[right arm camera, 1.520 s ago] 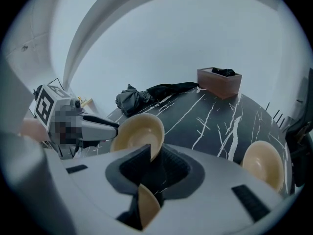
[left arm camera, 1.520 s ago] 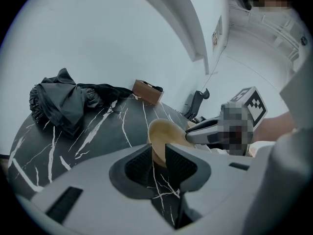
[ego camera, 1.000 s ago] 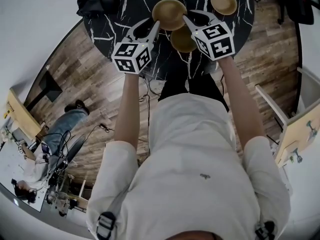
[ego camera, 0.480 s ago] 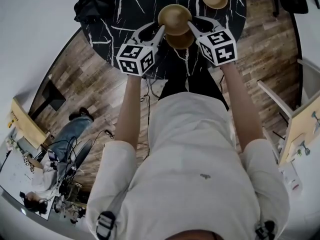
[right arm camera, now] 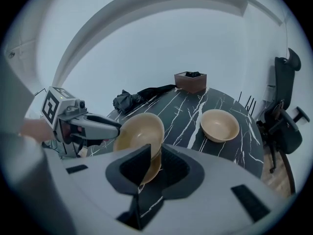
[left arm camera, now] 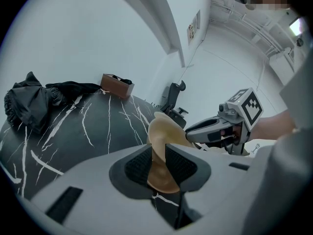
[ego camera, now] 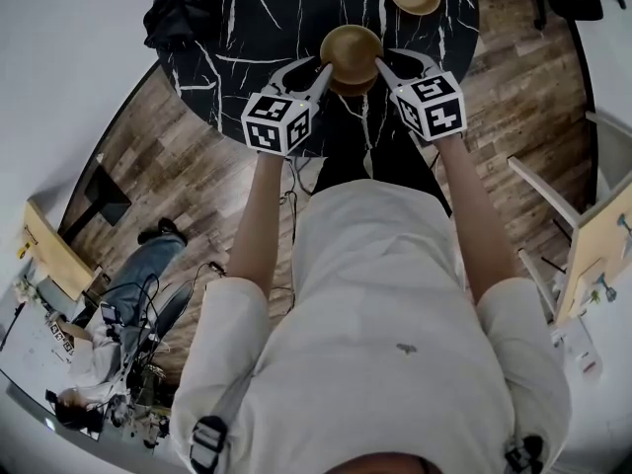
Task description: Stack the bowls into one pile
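Observation:
A tan bowl (ego camera: 351,49) is gripped by both grippers at opposite sides of its rim. My left gripper (ego camera: 322,67) is shut on its left rim, which shows thin between the pads (left arm camera: 139,164) in the left gripper view. My right gripper (ego camera: 380,64) is shut on the right rim of this bowl (right arm camera: 141,130). The held bowl hangs tilted just over a second tan bowl (ego camera: 354,87) near the table's front edge, and hides most of it. Whether the two touch, I cannot tell. A third tan bowl (right arm camera: 219,124) stands alone farther back on the right.
The round black marble table (ego camera: 257,28) bears a black bundle of cloth (ego camera: 183,8) at its far left and a small brown box (right arm camera: 190,81) at the back. An office chair (right arm camera: 288,124) stands to the right of the table. Wooden floor surrounds it.
Both grippers have carried the bowl toward the table's front edge. It was beside the second bowl and now hangs over it. The grips look the same.

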Demonstrator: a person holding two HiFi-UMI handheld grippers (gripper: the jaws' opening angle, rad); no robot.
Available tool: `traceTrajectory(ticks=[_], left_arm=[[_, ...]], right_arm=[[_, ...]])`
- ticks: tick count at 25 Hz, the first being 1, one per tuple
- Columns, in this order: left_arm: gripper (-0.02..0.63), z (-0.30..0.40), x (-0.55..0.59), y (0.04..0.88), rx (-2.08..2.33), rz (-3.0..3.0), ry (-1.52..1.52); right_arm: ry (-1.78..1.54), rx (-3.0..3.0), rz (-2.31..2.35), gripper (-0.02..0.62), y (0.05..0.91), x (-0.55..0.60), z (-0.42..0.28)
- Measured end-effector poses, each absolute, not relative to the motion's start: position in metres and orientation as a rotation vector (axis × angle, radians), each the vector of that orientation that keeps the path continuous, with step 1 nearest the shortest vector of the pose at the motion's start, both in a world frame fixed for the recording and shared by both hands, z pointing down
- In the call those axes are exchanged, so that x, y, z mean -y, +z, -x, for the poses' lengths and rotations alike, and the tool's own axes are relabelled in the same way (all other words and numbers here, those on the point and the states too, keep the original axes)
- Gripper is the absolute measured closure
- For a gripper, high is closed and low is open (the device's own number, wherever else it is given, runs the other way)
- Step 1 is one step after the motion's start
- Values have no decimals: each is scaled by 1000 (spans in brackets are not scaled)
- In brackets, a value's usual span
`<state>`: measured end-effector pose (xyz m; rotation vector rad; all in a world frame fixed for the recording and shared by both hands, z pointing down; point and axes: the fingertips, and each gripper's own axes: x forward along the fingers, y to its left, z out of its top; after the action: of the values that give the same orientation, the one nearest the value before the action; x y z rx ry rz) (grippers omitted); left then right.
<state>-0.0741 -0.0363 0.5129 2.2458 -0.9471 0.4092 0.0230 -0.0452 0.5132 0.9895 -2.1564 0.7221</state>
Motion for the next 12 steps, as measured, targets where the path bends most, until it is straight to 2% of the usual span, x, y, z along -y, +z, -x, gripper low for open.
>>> traceTrajectory(ticks=[12], left_arm=[[528,76,17,539,905,-2192,483]], right_arm=[[797,2122,-948,523,535,23,-22]])
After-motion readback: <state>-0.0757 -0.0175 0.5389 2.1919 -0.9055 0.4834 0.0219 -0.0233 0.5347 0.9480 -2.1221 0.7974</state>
